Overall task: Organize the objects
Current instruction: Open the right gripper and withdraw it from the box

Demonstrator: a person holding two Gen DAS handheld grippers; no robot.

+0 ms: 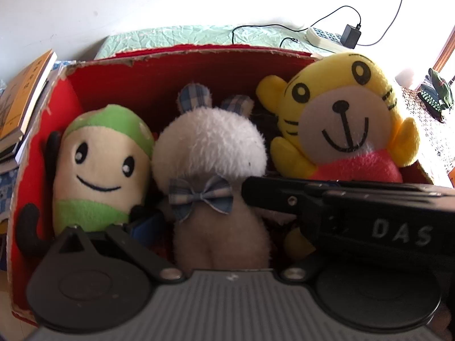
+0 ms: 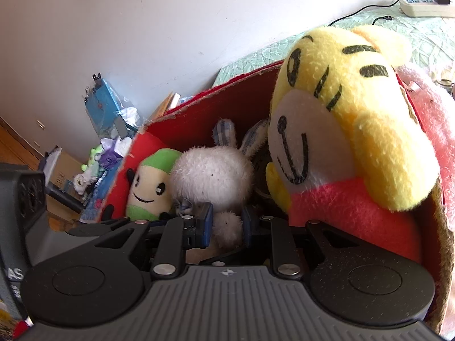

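Note:
A red cardboard box (image 1: 199, 54) holds three plush toys. A cream and green plush (image 1: 99, 164) stands at the left, a white rabbit (image 1: 210, 142) with a plaid bow in the middle, and a yellow tiger (image 1: 341, 119) at the right. My left gripper (image 1: 221, 227) is open wide around the rabbit's body; its blue left pad (image 1: 145, 224) stands apart from the fur. The right gripper's black body (image 1: 369, 218) hides the other finger. In the right wrist view my right gripper (image 2: 226, 226) is shut on the rabbit (image 2: 213, 173), its blue pads pinching a white limb, beside the tiger (image 2: 341, 113).
Books (image 1: 22, 99) are stacked left of the box. Behind it lie a green cloth (image 1: 184, 35) and a power strip (image 1: 324, 38) with an adapter and cables. A cluttered pile (image 2: 108, 142) sits by the wall. Pink fabric (image 2: 435, 119) lies right of the box.

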